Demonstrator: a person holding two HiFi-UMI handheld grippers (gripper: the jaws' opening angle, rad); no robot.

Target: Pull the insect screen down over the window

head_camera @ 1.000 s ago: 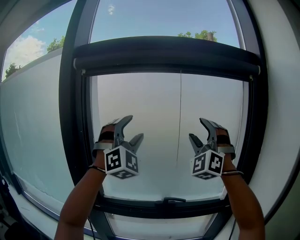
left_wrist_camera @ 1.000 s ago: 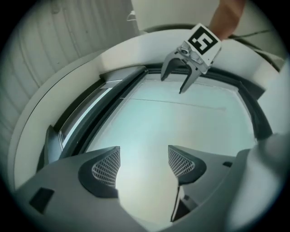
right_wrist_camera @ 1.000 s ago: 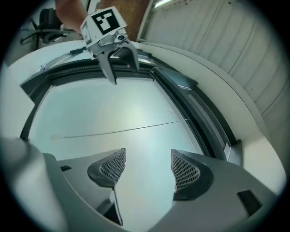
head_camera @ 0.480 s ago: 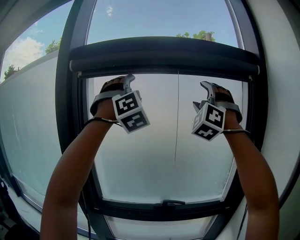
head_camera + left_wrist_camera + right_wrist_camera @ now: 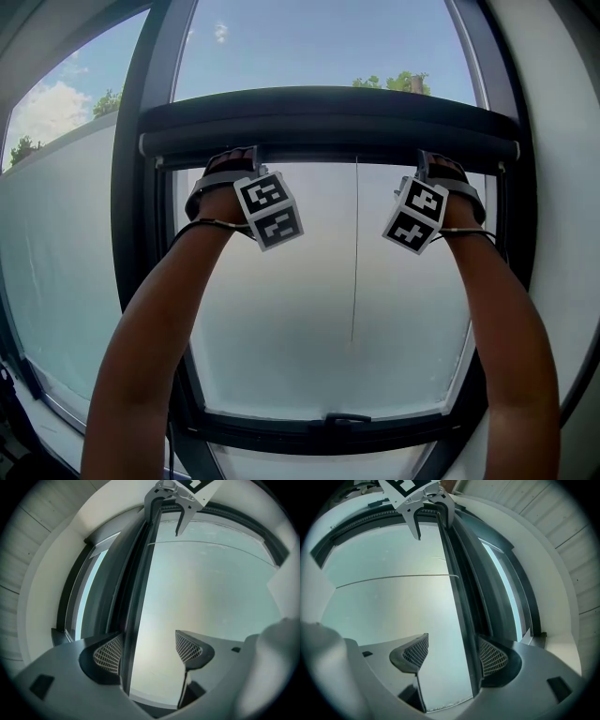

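Note:
The insect screen is rolled up in a dark housing (image 5: 328, 111) across the top of the window. Its pull bar (image 5: 328, 150) runs just beneath. My left gripper (image 5: 242, 157) is raised to the bar's left end and my right gripper (image 5: 433, 161) to its right end, with the fingertips hidden against the bar. In the left gripper view the left gripper (image 5: 149, 651) is opening, and the bar's edge (image 5: 132, 620) runs between the jaws, close to the left pad. In the right gripper view the right gripper (image 5: 454, 656) stands wide, with the bar (image 5: 461, 620) beside its right pad.
A thin pull cord (image 5: 354, 253) hangs down the middle of the pale pane. A dark window frame (image 5: 141, 244) surrounds it, with a handle (image 5: 342, 418) on the bottom rail. White wall (image 5: 562, 187) lies to the right. A second pane (image 5: 66, 234) is at the left.
Both grippers have risen from the middle of the pane up to the pull bar under the housing. The arms are now stretched upward.

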